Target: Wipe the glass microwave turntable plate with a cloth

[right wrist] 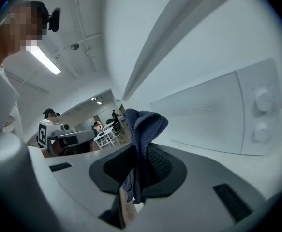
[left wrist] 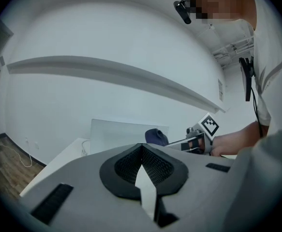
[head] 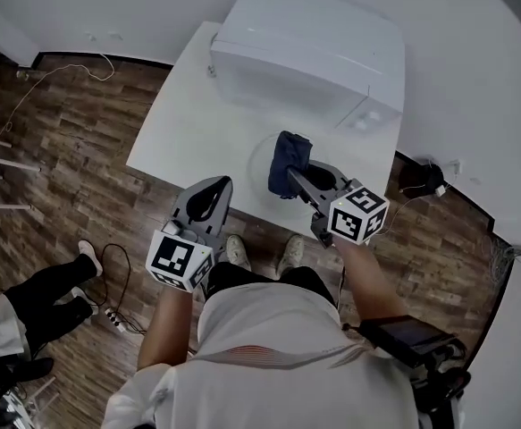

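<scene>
Currently right tool (right wrist: 140, 164) is pressed together on a dark blue cloth (right wrist: 144, 127), which stands bunched above the jaw tips. Head view: cloth over the glass turntable plate (head: 254, 164) on the white worktop (head: 184, 132), in front of the microwave (head: 309, 52); contact with plate unclear. Left tool (left wrist: 141, 148) has its jaws together, nothing between them, held near the worktop's front edge.

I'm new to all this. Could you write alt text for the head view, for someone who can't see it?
Seen from above, a person's right gripper pinches a dark blue cloth over a glass turntable plate on a white table, in front of a white microwave. The left gripper is shut and empty near the table's front edge.
</scene>
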`<state>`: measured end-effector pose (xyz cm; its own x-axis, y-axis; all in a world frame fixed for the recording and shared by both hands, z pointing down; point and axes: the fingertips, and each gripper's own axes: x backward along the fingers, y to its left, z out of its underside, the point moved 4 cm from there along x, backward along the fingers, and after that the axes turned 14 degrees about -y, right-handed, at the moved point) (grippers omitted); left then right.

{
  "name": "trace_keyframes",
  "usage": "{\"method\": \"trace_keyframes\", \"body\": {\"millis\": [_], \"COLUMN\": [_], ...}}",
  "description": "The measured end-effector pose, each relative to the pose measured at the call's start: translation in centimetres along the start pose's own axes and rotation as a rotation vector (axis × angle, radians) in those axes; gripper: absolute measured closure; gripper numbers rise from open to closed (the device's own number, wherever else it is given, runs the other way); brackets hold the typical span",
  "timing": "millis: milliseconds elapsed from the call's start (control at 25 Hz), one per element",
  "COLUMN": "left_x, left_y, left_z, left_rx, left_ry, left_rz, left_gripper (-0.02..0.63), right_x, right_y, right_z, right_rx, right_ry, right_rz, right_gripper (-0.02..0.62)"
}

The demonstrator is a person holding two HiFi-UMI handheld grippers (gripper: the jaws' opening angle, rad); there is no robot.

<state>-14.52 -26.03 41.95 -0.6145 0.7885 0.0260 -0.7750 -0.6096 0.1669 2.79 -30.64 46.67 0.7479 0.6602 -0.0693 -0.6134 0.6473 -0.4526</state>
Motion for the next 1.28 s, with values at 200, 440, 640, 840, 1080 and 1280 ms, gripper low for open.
{"method": "trace_keyframes", "body": {"millis": [200, 440, 640, 840, 1080, 1280], "left_x": [1.4, 3.1, 3.8, 2.9, 1.3, 0.0], "left_y": [0.2, 1.6, 2.4, 2.5, 2.0, 1.2], "left_z": [1.6, 2.9, 3.6, 4.3, 4.6, 4.9], "left_rx": [0.012, 0.024, 0.036, 0.043, 0.052, 0.068], "left_ry": [0.029, 0.056, 0.078, 0.080, 0.082, 0.070], "left_rz": [-0.060, -0.113, -0.139, -0.133, -0.122, -0.092], "left_gripper": [0.595, 0.595, 0.595, 0.595, 0.595, 0.595], "right_x": [-4.3, -8.2, -10.1, -9.7, -7.6, -5.2], "right_y": [-1.8, -3.4, -5.1, -8.0, -11.4, -14.3], "right_z": [4.6, 10.1, 12.9, 13.7, 13.3, 12.6], "right_rx": [-0.120, -0.177, -0.174, -0.199, -0.213, -0.254], "right_ry": [0.110, 0.244, 0.322, 0.375, 0.401, 0.398], "right_rz": [-0.029, -0.011, 0.038, 0.099, 0.169, 0.231], "right_gripper": [0.534, 0.534, 0.534, 0.534, 0.534, 0.534]}}
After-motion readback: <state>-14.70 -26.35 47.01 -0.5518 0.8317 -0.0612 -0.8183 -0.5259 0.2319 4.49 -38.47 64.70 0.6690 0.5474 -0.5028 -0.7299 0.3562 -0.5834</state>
